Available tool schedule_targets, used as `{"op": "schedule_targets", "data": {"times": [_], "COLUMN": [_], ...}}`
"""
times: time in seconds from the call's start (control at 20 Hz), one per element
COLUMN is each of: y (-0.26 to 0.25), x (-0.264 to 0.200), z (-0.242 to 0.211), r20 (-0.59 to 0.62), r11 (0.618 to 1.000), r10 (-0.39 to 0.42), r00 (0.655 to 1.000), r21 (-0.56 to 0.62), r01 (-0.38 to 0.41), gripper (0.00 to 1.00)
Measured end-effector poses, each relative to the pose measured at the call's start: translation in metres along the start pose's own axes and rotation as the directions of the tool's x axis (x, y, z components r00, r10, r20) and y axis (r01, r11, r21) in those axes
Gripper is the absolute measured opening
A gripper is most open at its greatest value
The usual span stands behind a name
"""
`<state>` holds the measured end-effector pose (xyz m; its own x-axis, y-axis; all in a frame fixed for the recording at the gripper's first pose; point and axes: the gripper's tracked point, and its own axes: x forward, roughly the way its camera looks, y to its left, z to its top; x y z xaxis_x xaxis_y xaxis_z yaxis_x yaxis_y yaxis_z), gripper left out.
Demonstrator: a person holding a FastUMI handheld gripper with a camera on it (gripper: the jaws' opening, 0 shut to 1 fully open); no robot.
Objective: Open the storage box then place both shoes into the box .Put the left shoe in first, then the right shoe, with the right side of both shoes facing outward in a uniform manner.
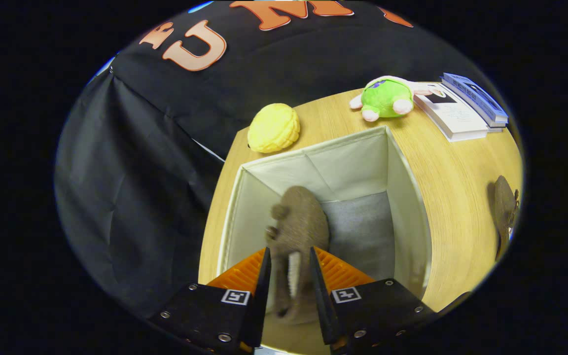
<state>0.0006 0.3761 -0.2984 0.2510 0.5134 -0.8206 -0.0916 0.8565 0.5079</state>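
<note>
While poised above open box point(402, 197), claw point(289, 261) pinched on brown shoe point(299, 222), toe down inside, near left wall. Second shoe point(503, 204) on bench point(456, 187), well right of box. Beyond box: yellow plush point(274, 128), green plush point(387, 97), books point(461, 111).

The gripper point(289, 259) grips 1 shoe point(298, 227) inside the storage box point(412, 207); the other shoe point(504, 204) lies on the table point(456, 172) right of it.

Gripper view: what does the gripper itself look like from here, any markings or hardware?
The gripper has two black blocks studded with silver screws, each bearing a square black-and-white tag. From each block a flat finger runs forward, backed by a ribbed wedge.
</note>
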Motion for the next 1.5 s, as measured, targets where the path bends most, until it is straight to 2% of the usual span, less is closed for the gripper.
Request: {"op": "schedule_targets", "data": {"times": [0.15,0.4,0.55,0.9,1.25,1.35,1.5], "y": [0.003,-0.008,-0.025,-0.084,-0.178,-0.21,-0.267], "x": [-0.03,-0.084,-0.116,-0.173,-0.215,-0.219,-0.221], "z": [0.013,0.024,0.03,0.025,0.019,0.019,0.017], "r20": [0.059,0.171,0.241,0.318,0.359,0.361,0.367], "r11": [0.999,0.991,0.98,0.952,0.954,0.952,0.927], "r10": [0.036,0.061,0.045,0.014,-0.081,-0.123,-0.237], "r00": [0.998,0.983,0.97,0.948,0.93,0.924,0.9], "r21": [-0.036,-0.125,-0.198,-0.295,-0.241,-0.219,-0.191], "r01": [-0.034,-0.04,0.004,0.085,0.177,0.213,0.322], "gripper": [0.7,0.84,0.93,0.97,0.97,0.96,0.93]}}
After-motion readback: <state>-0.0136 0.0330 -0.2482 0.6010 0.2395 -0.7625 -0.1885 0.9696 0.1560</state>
